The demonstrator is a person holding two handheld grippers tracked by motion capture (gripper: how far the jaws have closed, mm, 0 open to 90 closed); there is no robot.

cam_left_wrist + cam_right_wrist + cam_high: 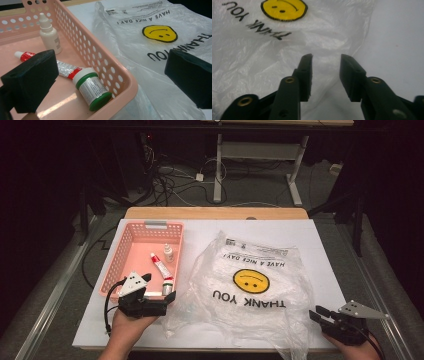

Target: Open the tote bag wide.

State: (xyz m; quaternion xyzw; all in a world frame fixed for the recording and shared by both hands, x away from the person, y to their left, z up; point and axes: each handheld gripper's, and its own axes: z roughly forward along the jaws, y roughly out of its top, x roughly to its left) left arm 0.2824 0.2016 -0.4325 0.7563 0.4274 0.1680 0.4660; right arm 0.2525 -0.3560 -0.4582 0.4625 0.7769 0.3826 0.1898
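Pink basket (131, 247) with dropper bottle (169, 252), tube (161, 265), green-capped jar (168, 285); both grippers (170, 299) (314, 314) apart, empty.

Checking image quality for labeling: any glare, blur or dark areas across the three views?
High view: white table evenly lit, the room behind it dark. Left gripper view: sharp on the green-capped bottle, glare streak on the pink basket floor, near jaws soft. Right gripper view: plastic bag blurred, sheen on its folds.

You are sitting in a lab: cables (165, 182) are sprawling across the floor (top centre) beneath an adjustable desk frame (260, 155).
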